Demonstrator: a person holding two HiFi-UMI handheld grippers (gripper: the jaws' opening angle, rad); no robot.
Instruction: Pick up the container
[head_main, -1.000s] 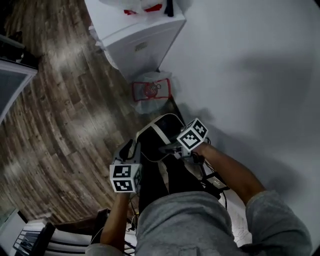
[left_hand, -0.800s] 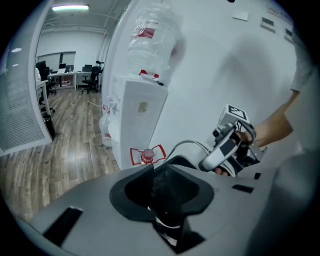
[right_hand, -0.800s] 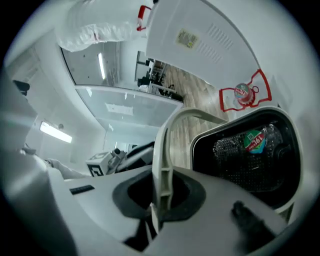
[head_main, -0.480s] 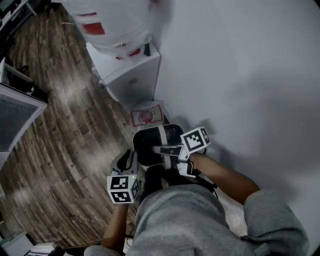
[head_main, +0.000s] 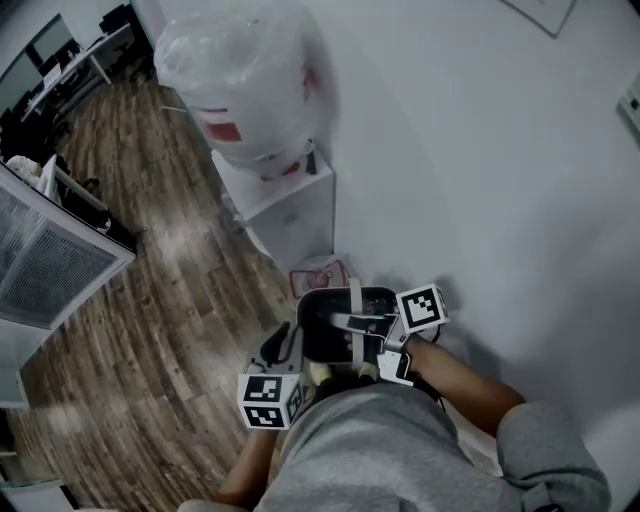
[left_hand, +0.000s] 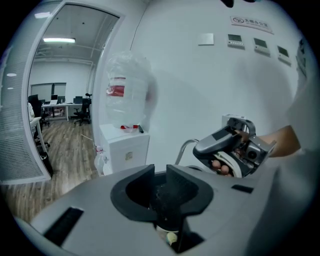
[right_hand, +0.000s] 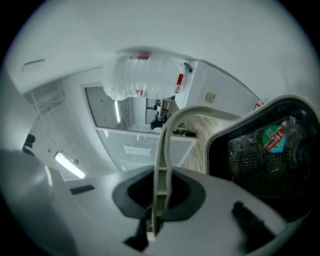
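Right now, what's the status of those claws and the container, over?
Right claw shut on the handle. Left claw: jaws just been closing, apparently on the container wall. Container held up between both claws. Nothing seen in the way.

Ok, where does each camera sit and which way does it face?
Head view: on the person's head, facing down at wood floor, black mesh container, left gripper, right gripper, grey top.
Left gripper view: on that gripper, along jaws just closed on the container's rim, toward white wall, right gripper.
Right gripper view: on it, along jaws shut on the pale plastic handle.
All show the clear plastic bag on the white cabinet.
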